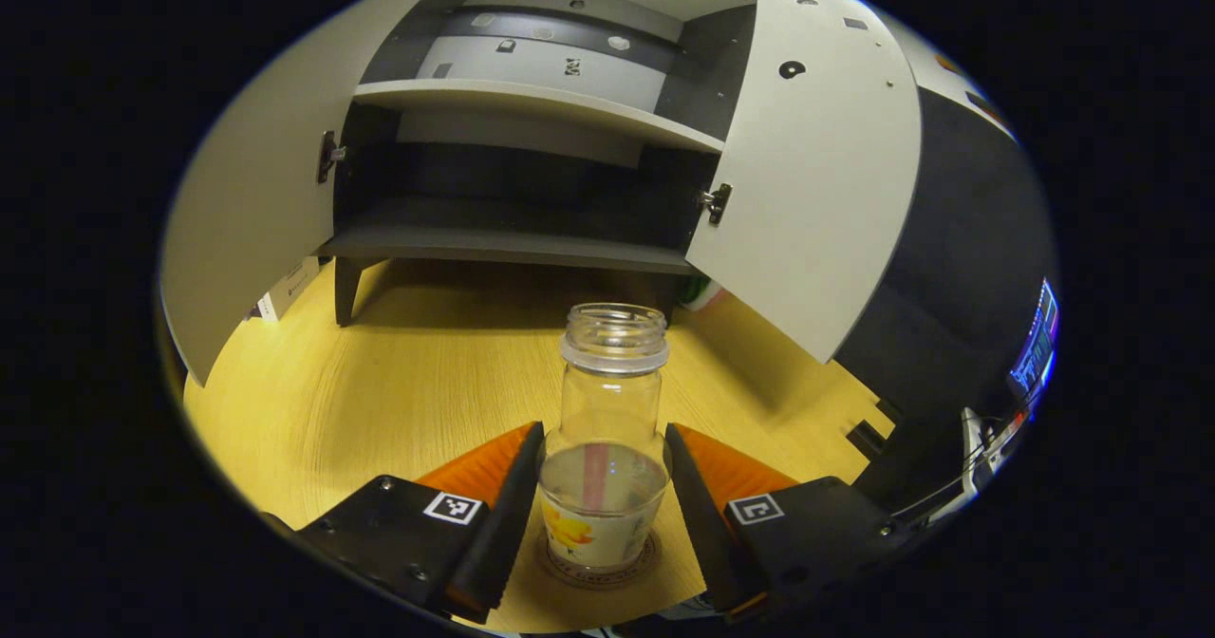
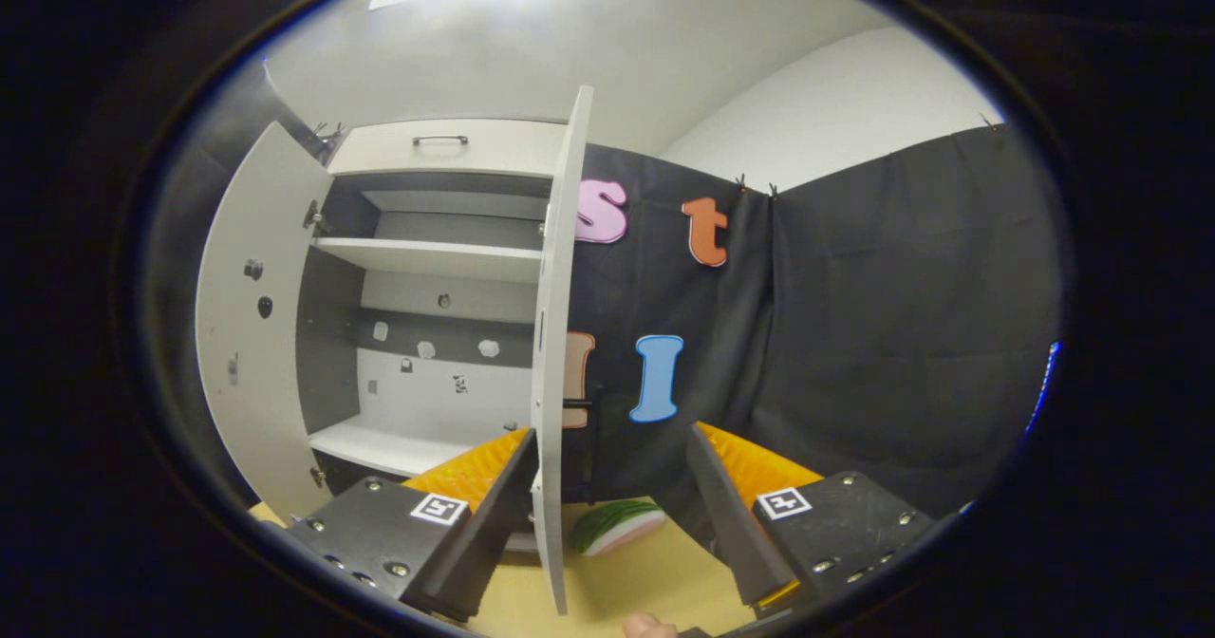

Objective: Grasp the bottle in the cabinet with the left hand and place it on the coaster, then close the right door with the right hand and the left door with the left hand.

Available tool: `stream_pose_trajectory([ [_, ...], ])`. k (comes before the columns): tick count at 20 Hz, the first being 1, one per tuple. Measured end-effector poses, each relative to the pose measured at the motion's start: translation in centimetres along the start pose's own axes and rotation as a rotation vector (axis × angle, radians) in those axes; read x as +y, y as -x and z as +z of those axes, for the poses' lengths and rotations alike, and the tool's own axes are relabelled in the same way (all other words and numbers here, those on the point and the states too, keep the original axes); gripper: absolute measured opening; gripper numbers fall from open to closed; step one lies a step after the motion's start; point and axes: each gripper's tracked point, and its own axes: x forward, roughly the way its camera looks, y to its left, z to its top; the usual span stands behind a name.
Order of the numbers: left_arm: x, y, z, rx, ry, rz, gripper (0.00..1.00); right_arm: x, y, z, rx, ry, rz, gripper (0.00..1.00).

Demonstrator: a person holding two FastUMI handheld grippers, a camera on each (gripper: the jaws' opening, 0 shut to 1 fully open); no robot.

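A clear glass bottle (image 1: 607, 401) with no cap and a little liquid stands upright on the round coaster (image 1: 598, 573) on the wooden table. My left gripper (image 1: 605, 439) is around its lower body, both fingers touching the glass. Behind it the cabinet (image 1: 513, 239) stands with its shelves bare, left door (image 1: 256, 201) and right door (image 1: 816, 182) both swung wide. In the right gripper view, the right door (image 2: 560, 315) is edge-on between the fingers of my open right gripper (image 2: 612, 439), close to its left finger. The left door (image 2: 252, 334) hangs open beyond.
The yellow wooden table (image 1: 380, 382) stretches from the coaster to the cabinet's feet. A green and pink slice-shaped object (image 2: 617, 524) lies on the table beside the right door. A small white box (image 1: 289, 287) sits behind the left door.
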Motion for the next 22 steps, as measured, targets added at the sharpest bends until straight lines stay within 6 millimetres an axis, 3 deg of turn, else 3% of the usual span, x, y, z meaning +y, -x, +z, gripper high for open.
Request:
stream_pose_trajectory([
  [3,-0.3,0.5,-0.3,0.012,-0.004,0.001,0.84,0.4,-0.4,-0.3,0.007,-0.002,0.011,0.95],
  [15,-1.6,2.3,-0.5,0.059,-0.007,-0.021,0.82,1.7,-2.1,-1.7,0.017,-0.016,0.048,0.93],
  [18,-1.9,2.7,0.1,0.062,-0.036,-0.015,0.83,1.9,-2.5,-1.9,0.02,-0.017,0.057,0.93],
  [22,-2.9,3.6,3.1,0.012,-0.074,-0.034,0.83,2.1,-2.8,-2.2,0.018,-0.018,0.058,0.93],
])
